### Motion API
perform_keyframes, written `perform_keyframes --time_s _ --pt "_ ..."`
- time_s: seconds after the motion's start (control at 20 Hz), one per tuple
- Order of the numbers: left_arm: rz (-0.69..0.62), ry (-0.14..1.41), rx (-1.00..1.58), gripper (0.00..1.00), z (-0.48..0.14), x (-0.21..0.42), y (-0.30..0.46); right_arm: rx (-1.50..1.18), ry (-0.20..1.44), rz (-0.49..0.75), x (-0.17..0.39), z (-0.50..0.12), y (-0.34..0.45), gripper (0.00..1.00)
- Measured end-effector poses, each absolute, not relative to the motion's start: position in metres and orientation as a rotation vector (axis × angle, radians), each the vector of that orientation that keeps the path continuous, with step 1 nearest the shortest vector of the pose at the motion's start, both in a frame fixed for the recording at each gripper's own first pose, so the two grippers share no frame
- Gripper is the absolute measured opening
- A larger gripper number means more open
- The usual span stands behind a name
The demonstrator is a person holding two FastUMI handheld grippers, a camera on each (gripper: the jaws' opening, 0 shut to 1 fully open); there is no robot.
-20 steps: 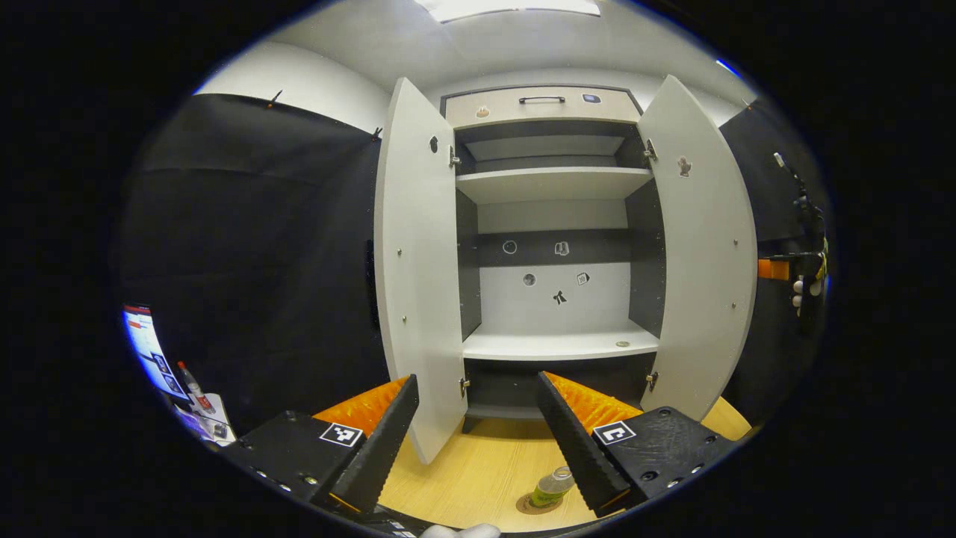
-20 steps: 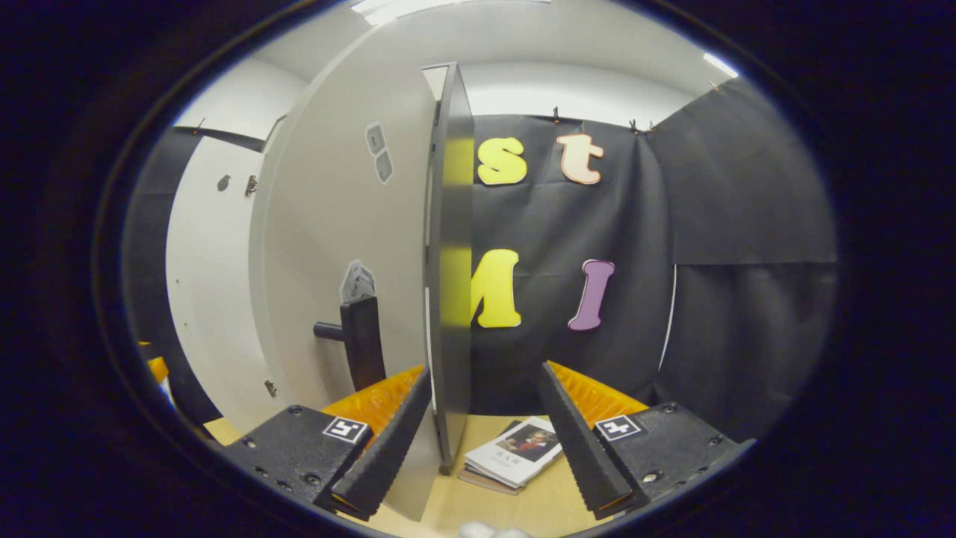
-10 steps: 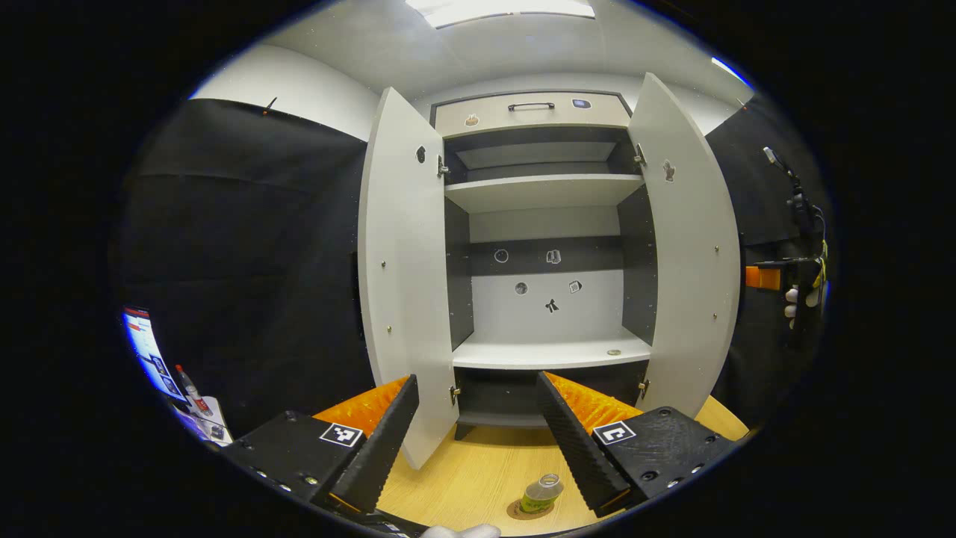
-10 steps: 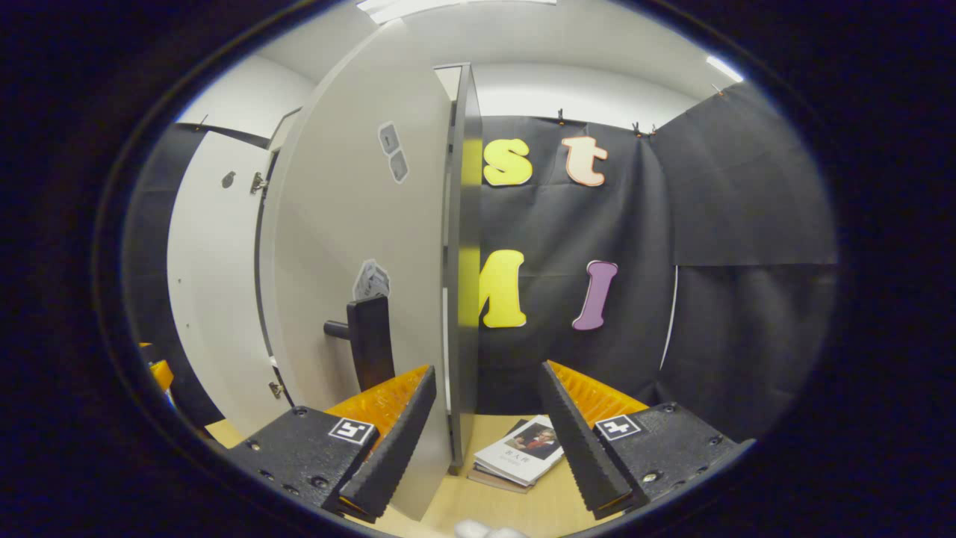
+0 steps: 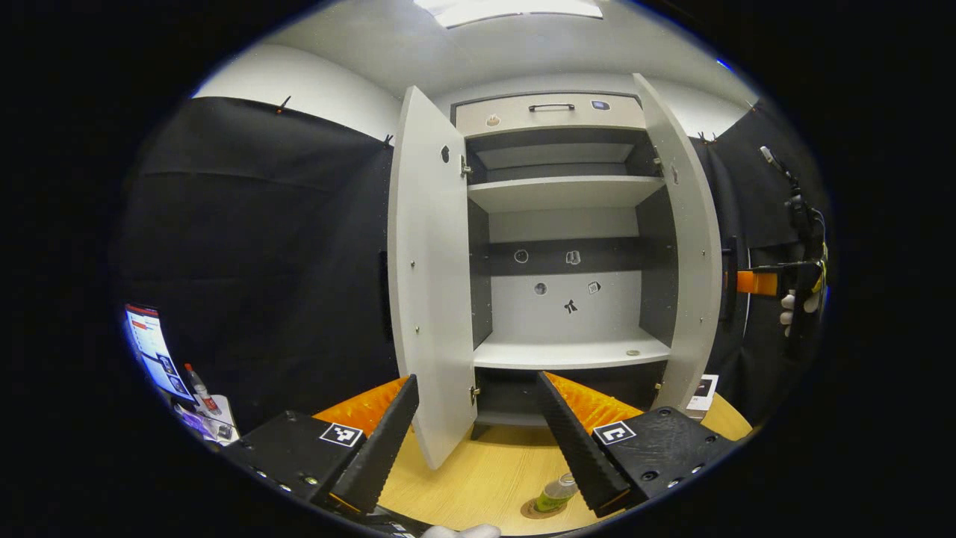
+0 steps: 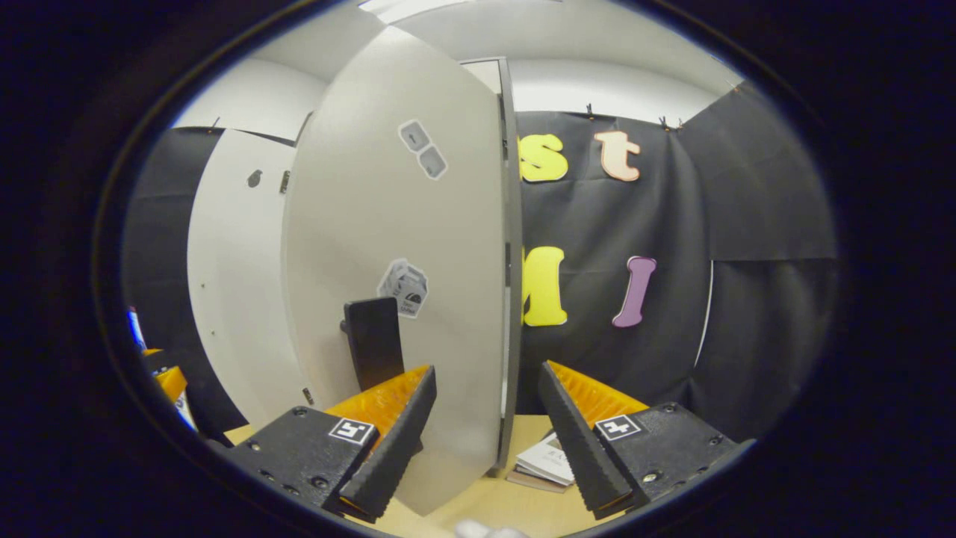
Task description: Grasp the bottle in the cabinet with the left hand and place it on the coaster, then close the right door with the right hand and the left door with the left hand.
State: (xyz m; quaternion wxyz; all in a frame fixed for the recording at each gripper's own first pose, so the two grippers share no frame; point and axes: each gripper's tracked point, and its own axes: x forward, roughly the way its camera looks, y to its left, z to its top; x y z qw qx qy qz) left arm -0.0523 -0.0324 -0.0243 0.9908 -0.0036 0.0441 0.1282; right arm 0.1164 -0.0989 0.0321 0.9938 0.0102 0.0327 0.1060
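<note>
Left gripper view: left gripper (image 5: 474, 437) spread wide, empty, above the wooden worktop (image 5: 478, 478). Bottle (image 5: 554, 493) stands on the coaster (image 5: 532, 511) at the worktop's near edge. Beyond, cabinet (image 5: 564, 246) with left door (image 5: 429, 276) open, right door (image 5: 691, 254) partly swung in. Right gripper view: right gripper (image 6: 487, 430) wide, straddling the right door's edge; booklets (image 6: 545, 467) on the worktop behind.

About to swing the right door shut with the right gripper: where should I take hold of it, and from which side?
Take the right door by its black handle, which stands out from the outer face near the free edge, far from the hinges. Come from that outer side. The right gripper is open and straddles the door's edge, so shift it left.
</note>
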Motion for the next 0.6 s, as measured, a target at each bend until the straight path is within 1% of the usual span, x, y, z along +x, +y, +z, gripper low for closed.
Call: perform_keyframes --time_s 0.25,0.45,0.6 --pt "0.256 0.088 -0.008 0.96 -0.026 -0.051 -0.023 0.028 0.070 0.258 0.123 0.031 -0.070 0.93" --pt "0.244 0.091 -0.015 0.96 -0.028 -0.048 -0.016 0.079 0.040 0.338 0.123 0.035 -0.037 0.93" --pt "0.238 0.091 -0.016 0.96 -0.031 -0.048 -0.008 0.075 0.022 0.323 0.117 0.039 -0.035 0.94"
